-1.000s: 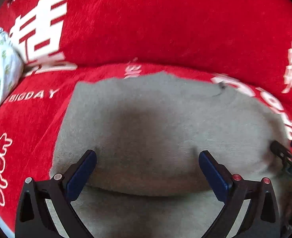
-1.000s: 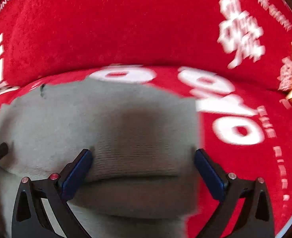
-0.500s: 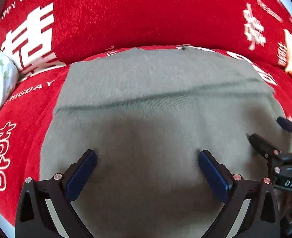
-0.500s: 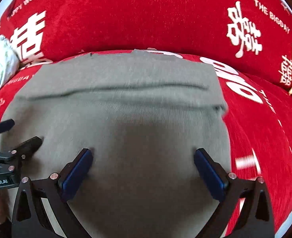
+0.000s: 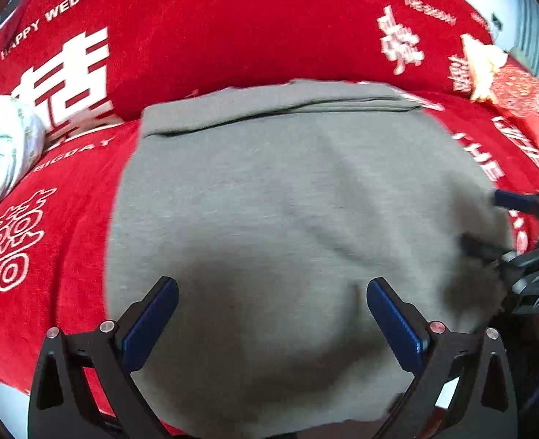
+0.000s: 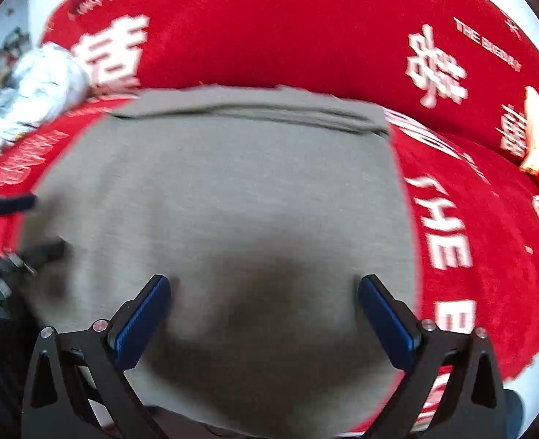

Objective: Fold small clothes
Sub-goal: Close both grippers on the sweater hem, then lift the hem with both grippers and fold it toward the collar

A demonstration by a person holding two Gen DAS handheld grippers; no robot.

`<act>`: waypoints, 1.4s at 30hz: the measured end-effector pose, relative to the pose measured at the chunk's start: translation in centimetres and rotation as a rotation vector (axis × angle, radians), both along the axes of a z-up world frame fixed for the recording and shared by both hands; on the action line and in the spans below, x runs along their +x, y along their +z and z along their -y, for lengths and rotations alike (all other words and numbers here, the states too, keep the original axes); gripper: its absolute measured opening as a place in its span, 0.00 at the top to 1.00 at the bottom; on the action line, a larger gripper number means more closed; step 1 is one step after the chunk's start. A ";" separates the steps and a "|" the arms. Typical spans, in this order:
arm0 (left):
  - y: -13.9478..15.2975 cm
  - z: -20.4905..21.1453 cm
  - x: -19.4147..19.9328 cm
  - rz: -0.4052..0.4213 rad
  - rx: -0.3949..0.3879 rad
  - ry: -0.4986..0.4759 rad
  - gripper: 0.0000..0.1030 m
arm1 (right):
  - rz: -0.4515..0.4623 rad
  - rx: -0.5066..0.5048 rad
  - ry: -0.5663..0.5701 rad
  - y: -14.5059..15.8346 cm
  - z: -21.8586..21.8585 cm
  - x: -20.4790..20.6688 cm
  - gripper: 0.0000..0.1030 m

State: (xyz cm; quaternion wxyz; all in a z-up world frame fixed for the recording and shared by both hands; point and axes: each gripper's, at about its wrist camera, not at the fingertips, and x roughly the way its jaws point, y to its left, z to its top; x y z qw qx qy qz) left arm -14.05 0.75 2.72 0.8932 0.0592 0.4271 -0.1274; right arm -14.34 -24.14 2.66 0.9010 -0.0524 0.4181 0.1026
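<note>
A grey knitted garment (image 5: pixel 291 212) lies flat on the red sofa seat, with a folded band along its far edge (image 5: pixel 276 109). It also fills the right wrist view (image 6: pixel 225 197). My left gripper (image 5: pixel 269 314) is open and empty above the garment's near left part. My right gripper (image 6: pixel 262 311) is open and empty above its near right part. The right gripper shows at the right edge of the left wrist view (image 5: pixel 518 226); the left gripper shows at the left edge of the right wrist view (image 6: pixel 10 226).
The sofa has a red cover (image 5: pixel 233 29) with white lettering. A white floral cloth bundle (image 5: pixel 2 142) lies at the left end. A red and gold cushion (image 5: pixel 514 91) sits at the right end. The seat's front edge is just below the grippers.
Both grippers have pulled back toward the front edge and risen. More of the garment shows now, lying flat with the folded band at its far edge.
</note>
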 end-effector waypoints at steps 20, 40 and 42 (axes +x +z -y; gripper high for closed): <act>-4.4 -8.6 -1.4 -0.276 -0.050 0.258 0.00 | -0.237 -0.051 -0.151 -3.9 6.2 -3.8 0.00; 6.2 -5.4 0.6 -0.016 -0.186 0.133 0.87 | -0.070 0.213 -0.091 4.6 8.6 0.2 0.90; 6.0 -5.4 3.0 -0.013 -0.211 0.167 0.87 | -0.060 0.241 -0.135 4.9 9.5 3.7 0.90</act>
